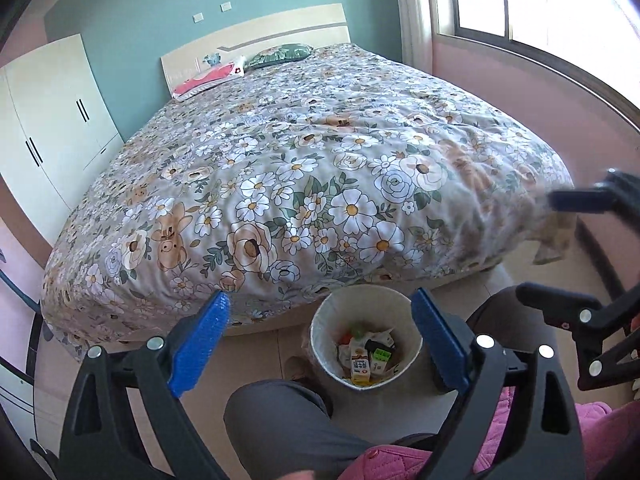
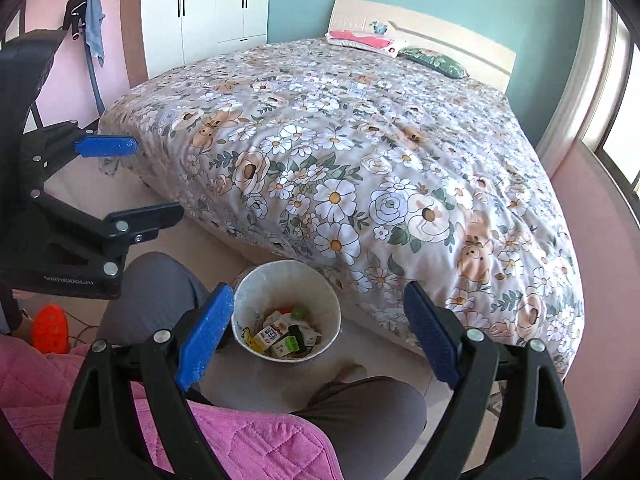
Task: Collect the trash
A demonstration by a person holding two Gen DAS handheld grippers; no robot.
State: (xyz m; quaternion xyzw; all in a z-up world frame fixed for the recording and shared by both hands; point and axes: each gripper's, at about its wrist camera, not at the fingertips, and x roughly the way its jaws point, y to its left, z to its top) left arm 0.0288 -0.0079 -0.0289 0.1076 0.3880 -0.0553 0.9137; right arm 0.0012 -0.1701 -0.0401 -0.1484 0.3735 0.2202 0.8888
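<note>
A white waste bin (image 1: 325, 320) stands on the floor at the foot of the bed, between the person's knees; it also shows in the right wrist view (image 2: 256, 280). Inside lie cartons and wrappers (image 1: 366, 354) (image 2: 284, 334). My left gripper (image 1: 320, 336) is open and empty, held above the bin. My right gripper (image 2: 316, 328) is open and empty, also above the bin. Each gripper shows at the edge of the other's view, the right one (image 1: 560, 248) and the left one (image 2: 152, 178), both open.
A large bed with a floral quilt (image 1: 300, 168) fills the room ahead. White wardrobe (image 2: 204, 4) by the far wall, window (image 1: 540, 0) on the right. The person's grey-trousered knees (image 1: 280, 420) and pink jacket (image 2: 240, 440) sit below. An orange object (image 2: 50, 326) lies on the floor.
</note>
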